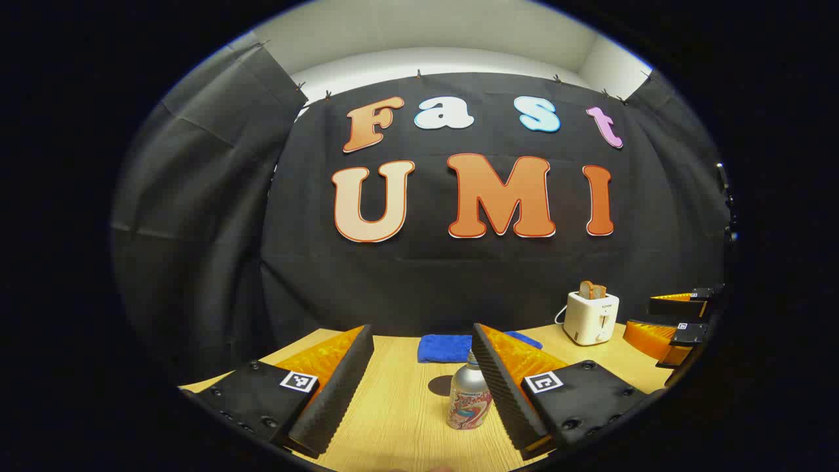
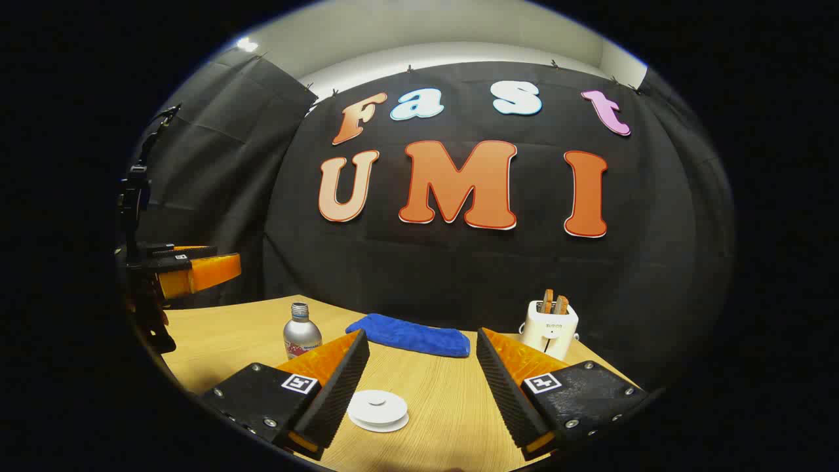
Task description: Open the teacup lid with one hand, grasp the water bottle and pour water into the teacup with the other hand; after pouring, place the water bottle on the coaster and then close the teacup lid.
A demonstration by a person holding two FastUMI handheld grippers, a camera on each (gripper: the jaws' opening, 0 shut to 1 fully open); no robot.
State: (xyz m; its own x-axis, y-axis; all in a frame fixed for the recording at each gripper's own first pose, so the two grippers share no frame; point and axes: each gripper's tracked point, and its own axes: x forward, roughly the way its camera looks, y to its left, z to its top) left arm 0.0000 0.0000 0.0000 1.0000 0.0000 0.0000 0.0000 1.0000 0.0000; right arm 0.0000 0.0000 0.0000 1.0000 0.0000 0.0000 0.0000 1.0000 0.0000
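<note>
Wooden bench (image 2: 432, 393) carries the task's pieces: a white teacup lid (image 2: 378, 408) at six o'clock between the right claw (image 2: 423, 380), fingers spread and holding nothing. The water bottle (image 1: 470, 400) stands between the left claw (image 1: 423, 387), likewise apart, nearer its five-o'clock finger. Best practice now appears to be centring over the lid's knob and lowering squarely before closing; the bottle grasp wants re-centring too.

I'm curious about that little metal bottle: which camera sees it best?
The left gripper view: the bottle stands close, between the left gripper fingers, picture visible. In the right gripper view it stands farther off, partly hidden.
</note>
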